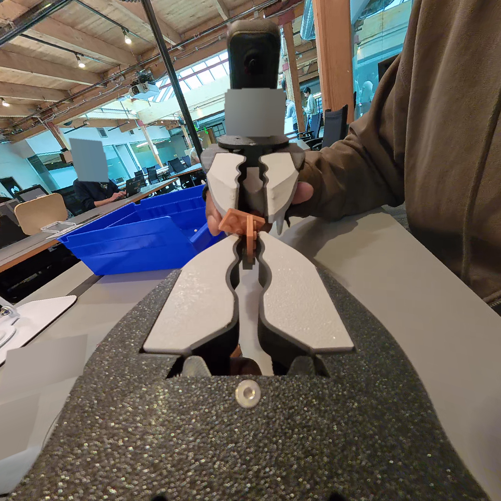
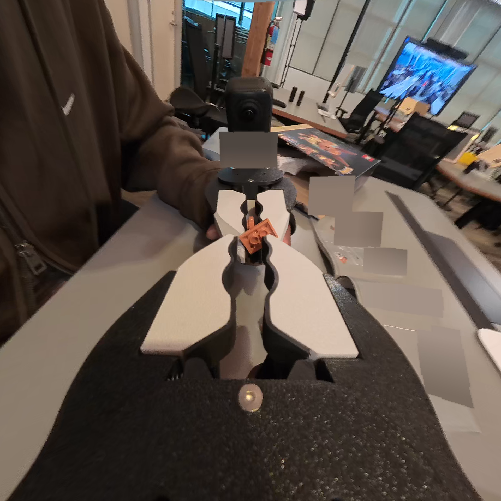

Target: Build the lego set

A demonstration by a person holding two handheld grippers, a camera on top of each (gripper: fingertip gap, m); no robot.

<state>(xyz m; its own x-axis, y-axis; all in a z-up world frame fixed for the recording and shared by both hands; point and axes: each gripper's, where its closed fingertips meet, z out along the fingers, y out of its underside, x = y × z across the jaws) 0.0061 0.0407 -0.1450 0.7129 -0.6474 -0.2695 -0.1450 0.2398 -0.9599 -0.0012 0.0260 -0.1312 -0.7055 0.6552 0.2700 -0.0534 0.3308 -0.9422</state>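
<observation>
My two grippers face each other tip to tip above the grey table (image 1: 379, 271). My left gripper (image 1: 249, 242) is shut on a thin orange plate (image 1: 250, 235) held edge-on and upright. My right gripper (image 2: 252, 245) is shut on a wider orange studded plate (image 2: 256, 235), tilted. The two plates touch and cross at the fingertips. In the left wrist view the right gripper (image 1: 253, 214) shows beyond with the studded plate (image 1: 233, 221). In the right wrist view the left gripper (image 2: 250, 214) shows beyond with the thin plate (image 2: 250, 221).
A blue plastic bin (image 1: 130, 238) stands on the table to the left of the left gripper. A white board (image 1: 40, 309) lies at the left edge. The set's box (image 2: 330, 151) and a clear parts bag (image 2: 349, 254) lie behind the left gripper. A person's brown sleeve (image 1: 366, 173) reaches in.
</observation>
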